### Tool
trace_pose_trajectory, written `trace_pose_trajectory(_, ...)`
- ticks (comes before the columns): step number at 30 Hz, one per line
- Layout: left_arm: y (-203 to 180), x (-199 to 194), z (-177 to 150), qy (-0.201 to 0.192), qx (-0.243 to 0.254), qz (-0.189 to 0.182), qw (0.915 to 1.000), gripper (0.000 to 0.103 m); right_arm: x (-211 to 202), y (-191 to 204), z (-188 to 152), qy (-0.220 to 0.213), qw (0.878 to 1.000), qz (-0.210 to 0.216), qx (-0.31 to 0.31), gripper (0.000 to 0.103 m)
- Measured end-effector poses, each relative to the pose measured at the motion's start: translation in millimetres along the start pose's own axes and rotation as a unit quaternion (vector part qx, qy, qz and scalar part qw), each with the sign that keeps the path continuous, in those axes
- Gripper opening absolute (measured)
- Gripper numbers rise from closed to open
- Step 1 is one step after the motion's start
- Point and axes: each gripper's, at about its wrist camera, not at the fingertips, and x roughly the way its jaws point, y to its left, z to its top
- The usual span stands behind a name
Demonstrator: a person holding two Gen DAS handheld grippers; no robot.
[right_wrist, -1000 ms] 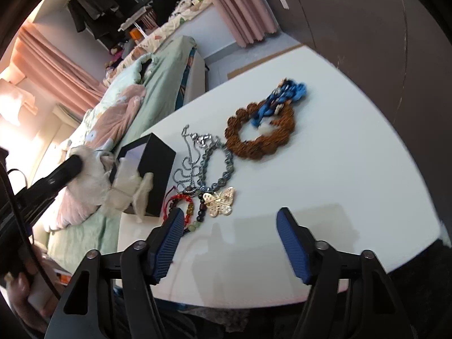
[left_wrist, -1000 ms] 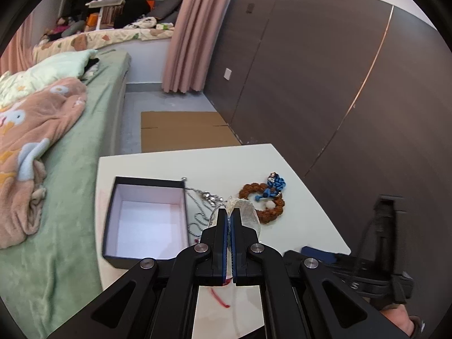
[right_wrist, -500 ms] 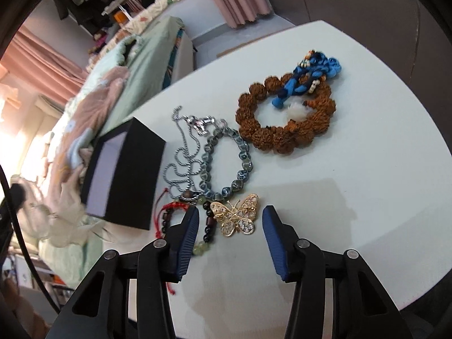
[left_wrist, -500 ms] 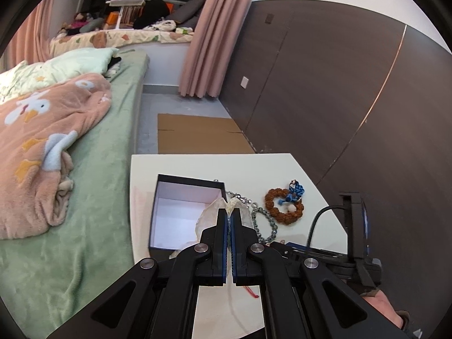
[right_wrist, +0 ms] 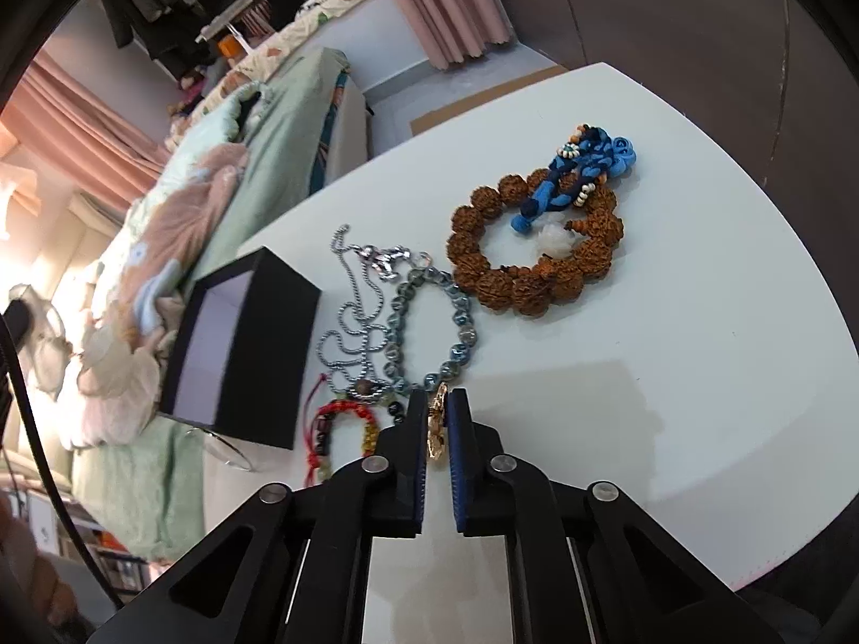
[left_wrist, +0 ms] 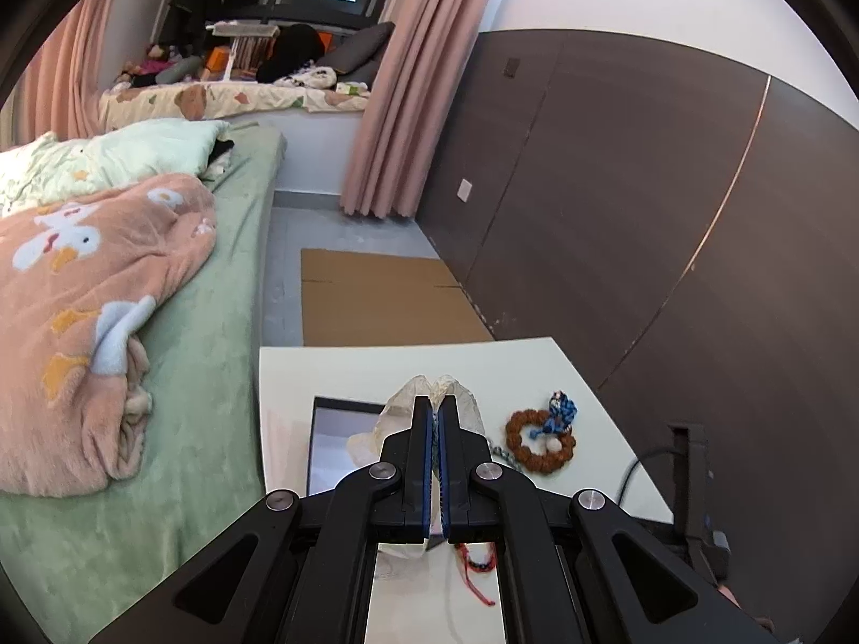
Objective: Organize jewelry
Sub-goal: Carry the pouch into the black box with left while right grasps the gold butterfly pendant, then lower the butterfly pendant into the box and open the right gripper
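White table (right_wrist: 671, 322) by a green bed. My right gripper (right_wrist: 437, 418) pinches the thin gold butterfly brooch (right_wrist: 436, 424) by its edge; it looks light and bendy. My left gripper (left_wrist: 435, 424) squeezes a soft see-through plastic bag (left_wrist: 397, 413) above the black box (left_wrist: 333, 445).

Bed with green sheet (left_wrist: 215, 354) filled the left of the left-wrist frame, peach duck-print blanket (left_wrist: 80, 322) bunched on it, pale green pillow (left_wrist: 118, 155) behind. Pink curtain (left_wrist: 419, 96) hung upper centre. Dark wood wall panels (left_wrist: 644, 204) covered the right. Flat cardboard sheet (left_wrist: 376, 295) lay on grey floor (left_wrist: 284, 247), centre. White table (right_wrist: 671, 349) sat lower right in right-wrist frame.
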Motion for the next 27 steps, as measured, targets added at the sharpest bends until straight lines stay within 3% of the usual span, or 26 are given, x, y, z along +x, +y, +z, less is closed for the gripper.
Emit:
trace_pose_trajectory(2,2.5,4.4,4.2,0.002,-0.004,0.008,1.0,0.001,-3.2,-0.1,-1.2,-0.002,1.0,0.007,0.001,0.004)
trace_pose_trajectory(6,11.8,18.7,10.5,0.02,-0.03,-0.011,0.9993,0.005,-10.7,-1.1,-2.2,-0.001,1.0,0.019,0.004,0.004)
trace_pose_trajectory(8,14.1,25.6,11.1,0.034,-0.039,-0.012,0.9986,0.027,-16.2,-0.2,-0.2,-0.004,1.0,0.026,0.005,0.004)
trace_pose_trajectory(9,16.1,28.1,10.2,0.038,-0.043,-0.012,0.9983,0.062,-17.2,1.9,1.7,-0.005,1.0,0.029,0.005,0.004)
trace_pose_trajectory(10,17.9,28.0,9.3,0.036,-0.046,-0.011,0.9982,0.091,-19.5,3.7,3.6,-0.007,0.999,0.033,0.005,0.004)
trace_pose_trajectory(11,19.8,24.5,7.4,0.027,-0.051,-0.009,0.9983,0.099,-21.5,5.9,5.2,-0.009,0.999,0.036,0.004,0.004)
trace_pose_trajectory(13,24.2,16.8,4.7,0.009,-0.057,-0.008,0.9983,0.101,-28.3,13.7,7.7,-0.014,0.999,0.045,-0.003,0.004)
trace_pose_trajectory(20,46.6,5.7,-8.4,0.016,-0.081,0.011,0.9965,0.101,-45.2,62.6,25.8,-0.035,0.994,0.088,-0.046,0.004)
trace_pose_trajectory(27,66.3,-12.9,-24.7,0.019,-0.096,0.035,0.9946,0.101,-37.1,109.5,37.6,-0.032,0.989,0.118,-0.078,0.004)
